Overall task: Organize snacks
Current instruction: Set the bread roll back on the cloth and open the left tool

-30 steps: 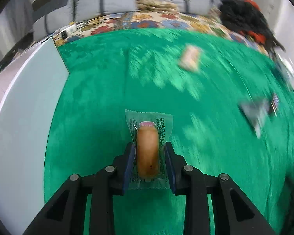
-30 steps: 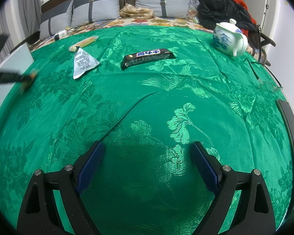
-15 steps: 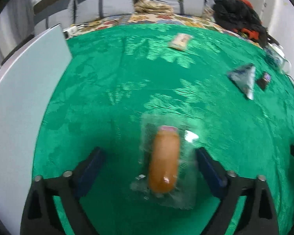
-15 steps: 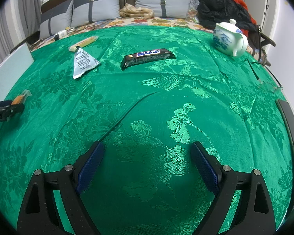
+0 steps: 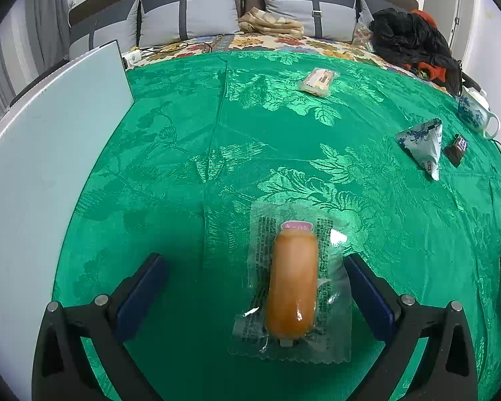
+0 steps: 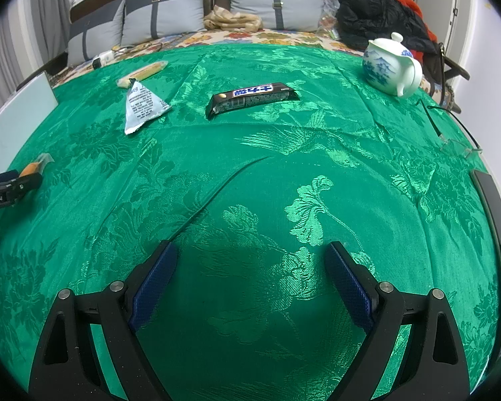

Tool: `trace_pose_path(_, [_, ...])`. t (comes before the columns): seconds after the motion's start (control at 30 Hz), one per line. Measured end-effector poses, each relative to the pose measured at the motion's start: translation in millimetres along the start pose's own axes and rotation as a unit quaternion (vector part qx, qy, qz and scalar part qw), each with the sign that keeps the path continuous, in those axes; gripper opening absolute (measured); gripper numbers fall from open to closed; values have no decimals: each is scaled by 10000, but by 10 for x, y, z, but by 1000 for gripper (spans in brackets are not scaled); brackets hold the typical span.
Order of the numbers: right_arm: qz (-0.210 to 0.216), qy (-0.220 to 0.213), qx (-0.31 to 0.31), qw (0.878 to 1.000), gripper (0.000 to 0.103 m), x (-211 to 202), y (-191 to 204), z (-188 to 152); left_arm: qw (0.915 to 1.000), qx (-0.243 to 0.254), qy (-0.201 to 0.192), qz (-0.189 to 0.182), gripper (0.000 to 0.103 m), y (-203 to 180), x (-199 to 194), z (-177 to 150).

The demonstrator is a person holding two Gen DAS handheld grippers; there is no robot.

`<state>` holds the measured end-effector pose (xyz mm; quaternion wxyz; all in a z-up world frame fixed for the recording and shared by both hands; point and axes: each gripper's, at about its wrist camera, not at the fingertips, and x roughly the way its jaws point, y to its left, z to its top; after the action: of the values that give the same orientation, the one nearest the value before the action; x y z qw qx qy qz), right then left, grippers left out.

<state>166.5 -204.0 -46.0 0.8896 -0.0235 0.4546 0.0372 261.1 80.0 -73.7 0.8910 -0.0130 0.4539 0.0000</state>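
Note:
A brown sausage in a clear wrapper [image 5: 292,284] lies flat on the green tablecloth [image 5: 183,167]. My left gripper [image 5: 254,260] straddles it with its jaws opening; neither pad touches the wrapper. The right wrist view shows that gripper [image 6: 10,183] at the far left with the sausage [image 6: 33,167] beside it. My right gripper [image 6: 251,250] hovers open over bare cloth, nothing between its fingers. Farther back lie a black chocolate bar [image 6: 252,98], a triangular silver packet [image 6: 142,107] and a pale yellow wafer packet [image 6: 143,73].
A pale board [image 5: 43,167] covers the cloth's left edge. A white and blue teapot [image 6: 389,65] stands at the back right, with glasses [image 6: 451,133] and a dark flat device [image 6: 494,200] along the right edge. Pillows and clothes lie beyond.
The left gripper's jaws went from shut on the sausage to wide apart, and the sausage now rests on the cloth. The right gripper has not moved.

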Motion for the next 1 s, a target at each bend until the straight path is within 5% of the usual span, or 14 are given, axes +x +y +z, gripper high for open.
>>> trace_pose_path(1.0, [1,5,-3,10000,93,4,0,2,10000,-17,-1,8,103,8,16,13])
